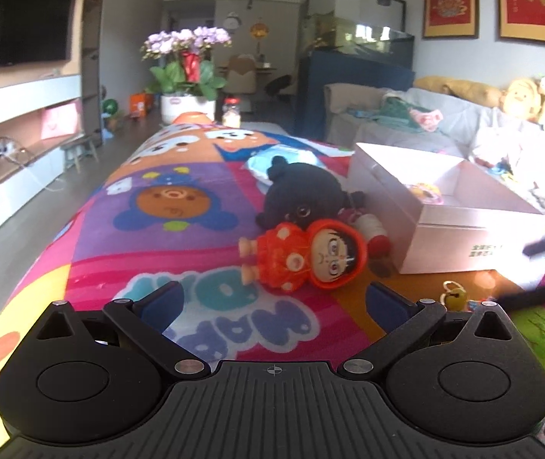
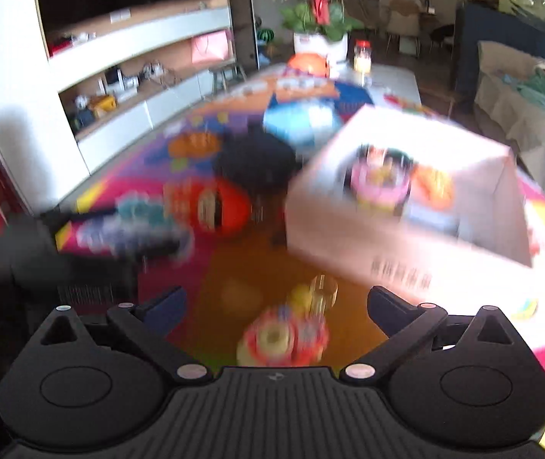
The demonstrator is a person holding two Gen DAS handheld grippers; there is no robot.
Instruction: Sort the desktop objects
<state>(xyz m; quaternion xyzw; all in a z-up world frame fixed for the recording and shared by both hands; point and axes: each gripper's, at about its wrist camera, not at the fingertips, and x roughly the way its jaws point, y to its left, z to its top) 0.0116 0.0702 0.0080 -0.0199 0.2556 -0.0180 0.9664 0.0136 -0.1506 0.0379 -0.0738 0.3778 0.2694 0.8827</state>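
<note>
Left wrist view: the left gripper (image 1: pixel 272 302) hovers over the cartoon cloth (image 1: pixel 180 206) with its fingers (image 1: pixel 163 302) spread wide and nothing between them. Just ahead lies a red doll (image 1: pixel 303 260) on its side, touching a black plush (image 1: pixel 303 195) behind it. To the right stands an open white box (image 1: pixel 444 206); its near wall carries small print too washed out by glare to read, and its contents are mostly hidden by the rim. A small gold keyring (image 1: pixel 454 296) sits by the right finger, partly covered. Large letters on the cloth are upside down and cut off by the gripper (only "MAR" can be made out).

Right wrist view: heavily blurred. The right gripper (image 2: pixel 276 306) has its fingers (image 2: pixel 387 306) set wide apart, empty, above a round red-and-yellow toy (image 2: pixel 283 336), possibly a keychain charm. The box (image 2: pixel 406 206) holds smeared colourful toys; the doll (image 2: pixel 211 206) and plush (image 2: pixel 257 160) lie left of it.
</note>
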